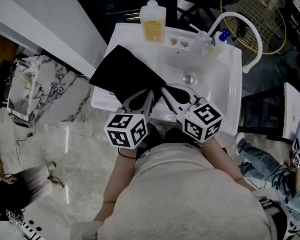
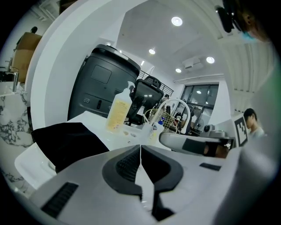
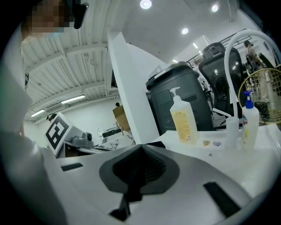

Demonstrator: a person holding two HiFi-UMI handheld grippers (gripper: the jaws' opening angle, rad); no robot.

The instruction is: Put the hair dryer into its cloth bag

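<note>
Here we stand at a white sink [image 1: 227, 89], and the cloth bag [image 1: 126, 76], black and flat, lies draped over its left rim and partly into the basin. We cannot tell from any view whether the hair dryer is inside it.

Behind the bag, on the back ledge, a pump bottle [image 1: 153, 23] of yellow liquid stands upright. To the right of it are a small blue-capped bottle [image 1: 223, 36] and a white arched hose [image 1: 250, 35] that curves over the sink's far right corner. A yellowish wire basket [image 1: 264, 19] sits beyond that corner. The drain [image 1: 187, 79] shows bare in the middle of the basin.

The left hand-held gripper [image 2: 140, 149] has its jaws pressed together with nothing between them. In its own view the bag lies off to the left, apart from the tips. The right hand-held gripper [image 3: 141, 148] is likewise closed and empty, held just beside the left one over the sink's near edge.

The floor [image 1: 67, 144] is pale veined marble. A white panel [image 1: 53, 27] runs along the upper left, and a dark grey machine [image 2: 103, 88] stands past the sink under round ceiling lights [image 2: 177, 21].

Another person's leg [image 1: 259, 155] in jeans is cut off at the right edge. A dark shape [image 1: 15, 190] at the lower left is too blurred for us to name.
</note>
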